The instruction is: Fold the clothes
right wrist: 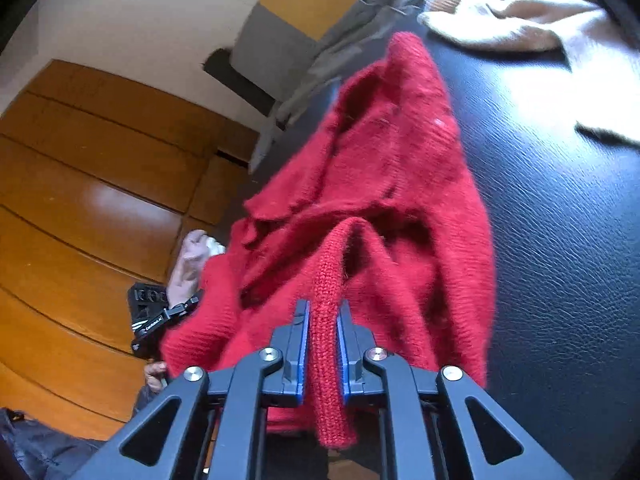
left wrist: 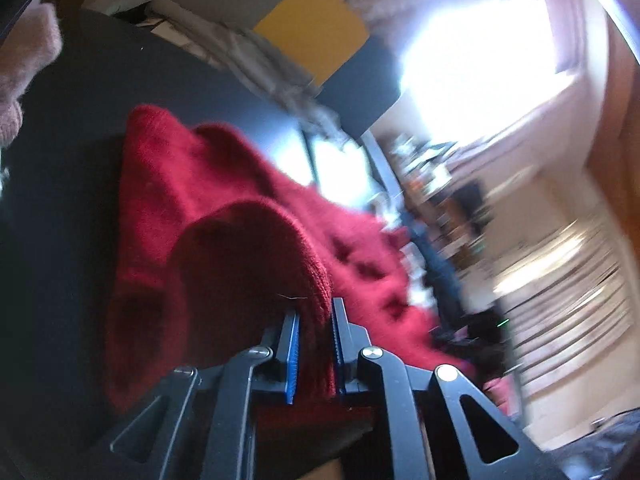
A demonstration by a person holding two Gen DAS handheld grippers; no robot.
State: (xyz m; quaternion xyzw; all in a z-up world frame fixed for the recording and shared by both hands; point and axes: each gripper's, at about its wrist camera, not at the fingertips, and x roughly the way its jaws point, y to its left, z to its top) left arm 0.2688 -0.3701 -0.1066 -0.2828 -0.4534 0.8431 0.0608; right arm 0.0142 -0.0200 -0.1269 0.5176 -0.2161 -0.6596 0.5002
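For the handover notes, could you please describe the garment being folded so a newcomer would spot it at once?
Look at the black leather-look surface. Lifted off it hangs a fuzzy red knit sweater, pinched by both tongs. Its neighbours are pale: a cream garment and grey cloth.

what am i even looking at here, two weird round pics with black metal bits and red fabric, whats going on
No robot here: a person carries a hand-held clamp tool in each hand, and each tool has a wide-angle camera looking along its fingers, hence the round, bent pictures. One picture is from the left tool, the other from the right.

The left tongs and the right tongs are each shut on an edge of the same fuzzy red knitted sweater, part of it raised off the black leather-like surface. The right picture also shows the person's hand on the left tool. A pale cream garment and a crumpled grey one lie further back.
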